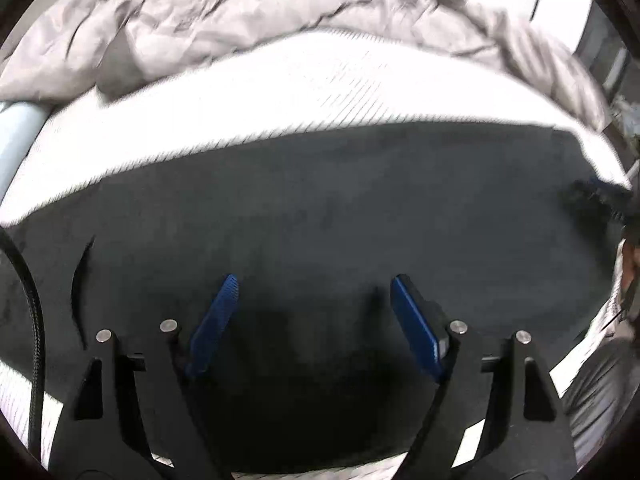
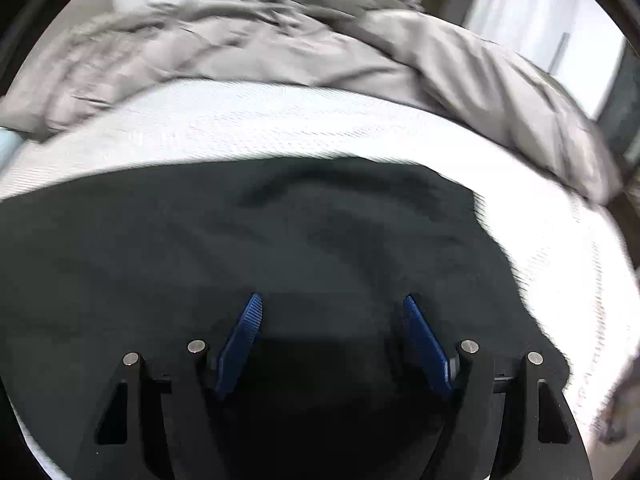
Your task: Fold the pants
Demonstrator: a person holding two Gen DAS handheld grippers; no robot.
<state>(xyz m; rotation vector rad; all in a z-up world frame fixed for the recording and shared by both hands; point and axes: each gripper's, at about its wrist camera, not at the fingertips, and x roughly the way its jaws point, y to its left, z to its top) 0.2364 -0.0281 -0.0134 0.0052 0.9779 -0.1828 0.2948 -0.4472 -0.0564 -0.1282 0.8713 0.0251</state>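
1. Both tongs hang over the dark pants, and both point down at them at a slant.
2. From its own camera, the left gripper [image 1: 314, 280] has its two blue pads [image 1: 214, 324] spread wide apart. Nothing is pinched between them.
3. Only flat dark cloth shows in the gap between the left pads. I cannot tell if the tips touch the cloth.
4. From its own camera, the right gripper [image 2: 333, 300] also has its blue pads [image 2: 240, 344] spread wide. It holds nothing.
5. The pants [image 1: 340, 216] lie spread out flat on a white bed sheet [image 1: 280, 92]. They fill most of the lower half of both pictures.
6. In the left view the pants reach out to both sides of the tongs. A curved slit, maybe a pocket [image 1: 80, 280], shows in the cloth to the left of the pads.
7. In the right view the pants [image 2: 280, 232] have soft wrinkles. Their edge ends to the right of the tongs, where the white sheet [image 2: 560, 248] shows.
8. A rumpled grey blanket [image 1: 240, 8] is bunched up at the far side of the bed, well apart from the pants.
9. Both pictures are a bit blurry.
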